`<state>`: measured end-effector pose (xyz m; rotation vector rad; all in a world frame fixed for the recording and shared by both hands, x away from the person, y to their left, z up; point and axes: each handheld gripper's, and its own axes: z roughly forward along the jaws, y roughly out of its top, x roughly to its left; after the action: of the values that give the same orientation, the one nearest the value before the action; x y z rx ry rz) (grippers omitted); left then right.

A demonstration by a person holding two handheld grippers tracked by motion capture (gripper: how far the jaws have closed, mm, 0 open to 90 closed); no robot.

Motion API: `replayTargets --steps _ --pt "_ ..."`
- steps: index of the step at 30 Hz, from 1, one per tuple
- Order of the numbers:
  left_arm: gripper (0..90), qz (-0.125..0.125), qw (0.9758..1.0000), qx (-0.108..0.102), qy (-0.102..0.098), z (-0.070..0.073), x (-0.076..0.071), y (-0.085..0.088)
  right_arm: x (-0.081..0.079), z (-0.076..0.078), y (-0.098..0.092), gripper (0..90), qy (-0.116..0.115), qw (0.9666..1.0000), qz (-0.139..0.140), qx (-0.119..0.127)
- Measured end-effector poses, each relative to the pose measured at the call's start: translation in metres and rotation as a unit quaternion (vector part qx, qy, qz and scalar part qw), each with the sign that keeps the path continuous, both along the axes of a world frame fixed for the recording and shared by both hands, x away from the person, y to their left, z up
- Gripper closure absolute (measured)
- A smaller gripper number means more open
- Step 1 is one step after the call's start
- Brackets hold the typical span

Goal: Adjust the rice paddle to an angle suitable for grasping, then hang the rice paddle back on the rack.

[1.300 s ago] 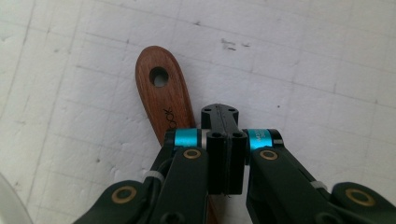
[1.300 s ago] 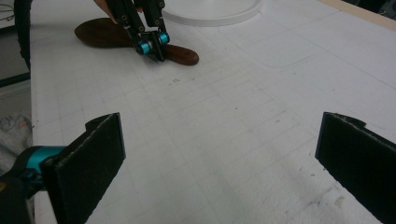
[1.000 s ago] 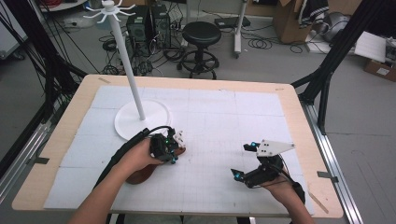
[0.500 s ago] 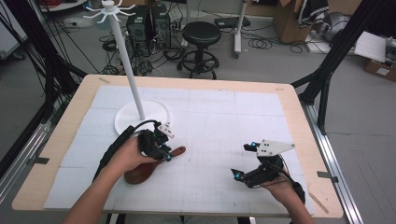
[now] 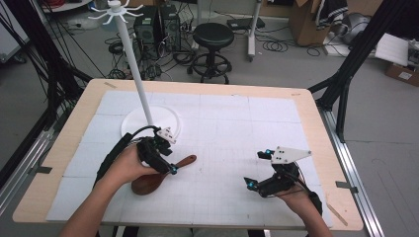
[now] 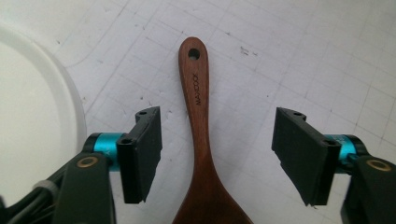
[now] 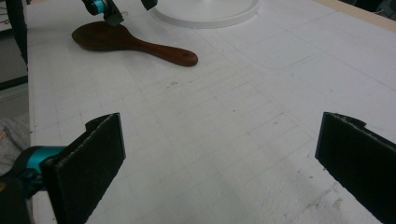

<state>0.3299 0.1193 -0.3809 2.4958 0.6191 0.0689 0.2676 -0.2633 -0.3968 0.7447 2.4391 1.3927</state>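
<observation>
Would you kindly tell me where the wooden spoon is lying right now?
In the high view the wooden spoon lies flat on the white mat, front left, just below the stand's round white base, under the open left tool.

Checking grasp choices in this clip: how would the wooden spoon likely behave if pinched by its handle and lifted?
The wooden spoon looks like solid dark wood, so probably stiff. Its bowl is broader than the handle, so it may tip bowl-down. The smooth finish could slip a little. It lies flat, so it is unlikely to roll.
</observation>
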Motion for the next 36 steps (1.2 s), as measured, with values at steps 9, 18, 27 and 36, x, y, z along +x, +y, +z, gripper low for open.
replayTargets --steps 9,18,27,36 --pt "29.4 0.013 0.9999 -0.003 0.002 0.005 -0.003 0.009 0.002 0.000 0.000 0.5 0.000 1.0000 -0.001 0.003" --pt "29.2 0.023 0.9997 0.006 -0.003 0.008 -0.003 0.014 0.003 0.001 -0.001 0.5 0.001 1.0000 -0.003 0.002" --pt "28.1 0.031 0.9994 0.016 -0.002 0.006 -0.005 0.015 0.003 0.000 -0.002 0.5 0.003 1.0000 0.000 0.001" --pt "27.8 0.019 0.9987 0.046 0.010 0.000 -0.002 0.004 0.002 0.000 -0.004 0.6 0.000 1.0000 0.000 0.000"
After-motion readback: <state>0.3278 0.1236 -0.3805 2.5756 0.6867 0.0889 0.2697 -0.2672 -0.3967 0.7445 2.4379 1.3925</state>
